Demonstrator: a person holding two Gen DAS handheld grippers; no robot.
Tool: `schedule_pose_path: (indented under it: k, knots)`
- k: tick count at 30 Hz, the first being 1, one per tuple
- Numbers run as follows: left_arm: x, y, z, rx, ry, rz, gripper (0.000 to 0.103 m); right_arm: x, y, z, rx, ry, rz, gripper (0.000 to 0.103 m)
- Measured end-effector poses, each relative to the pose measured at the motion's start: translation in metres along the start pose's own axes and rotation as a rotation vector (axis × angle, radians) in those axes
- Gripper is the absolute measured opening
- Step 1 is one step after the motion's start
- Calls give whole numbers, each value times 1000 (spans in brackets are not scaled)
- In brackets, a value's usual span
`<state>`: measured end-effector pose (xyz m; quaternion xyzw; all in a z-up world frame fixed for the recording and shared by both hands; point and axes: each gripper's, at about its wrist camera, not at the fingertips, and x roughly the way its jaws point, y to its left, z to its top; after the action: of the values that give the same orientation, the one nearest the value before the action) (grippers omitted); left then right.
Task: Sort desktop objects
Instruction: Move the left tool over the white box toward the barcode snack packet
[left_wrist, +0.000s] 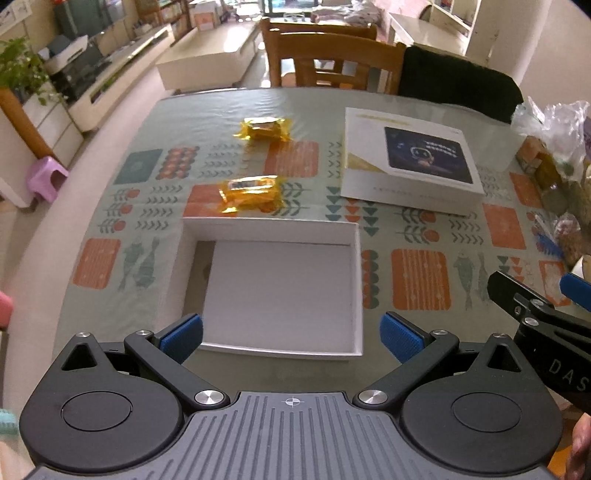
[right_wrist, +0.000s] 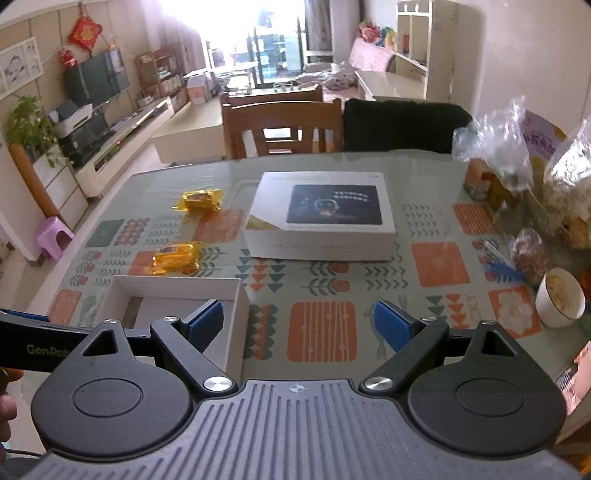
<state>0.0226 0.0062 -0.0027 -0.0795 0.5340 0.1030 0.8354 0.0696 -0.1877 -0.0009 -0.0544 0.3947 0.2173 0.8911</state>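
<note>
- Where the patterned table (left_wrist: 229, 110) fills the room's middle, everything to be sorted lies on its cloth.
- A wooden chair (right_wrist: 284, 122) stands at the far edge, at twelve o'clock.
- The lid (right_wrist: 321, 218), printed with a dark picture, lies flat at about one o'clock from the box, well apart from it.
- The open white box (left_wrist: 273, 229) sits near the front edge, its inside bare, just ahead of the left gripper.
- Clear bags (right_wrist: 517, 155) of food pile up at three o'clock, a white cup (right_wrist: 561, 299) beside them.
- The left gripper (left_wrist: 291, 338) hangs over the box's near rim, jaws wide apart, holding nothing.
- The right gripper (right_wrist: 297, 326) hovers over bare cloth right of the box, jaws likewise spread, holding nothing.
- One yellow packet (left_wrist: 251, 194) lies just beyond the box's far wall, at twelve o'clock.
- A second packet (left_wrist: 264, 129) lies farther off in the same direction, apart from the first.
</note>
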Motion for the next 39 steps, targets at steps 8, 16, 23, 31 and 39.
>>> schedule_pose_path:
  k: [8,16,23,31,39]
  knots:
    - [7,23,4,-40,24,-11,103,10,21,10,-25,19,5,103]
    - [18,38,14,-65,45,-55,103,17,35,22,-48,26,-38,103]
    - [24,45,26,-48,47,-65,103,25,40,34,-39,22,-78,103]
    - [36,47,40,-34,67,-77,103,39,50,39,-33,36,-98,103]
    - [46,58,53,-34,79,-82,103,53,60,48,-28,47,-117,103]
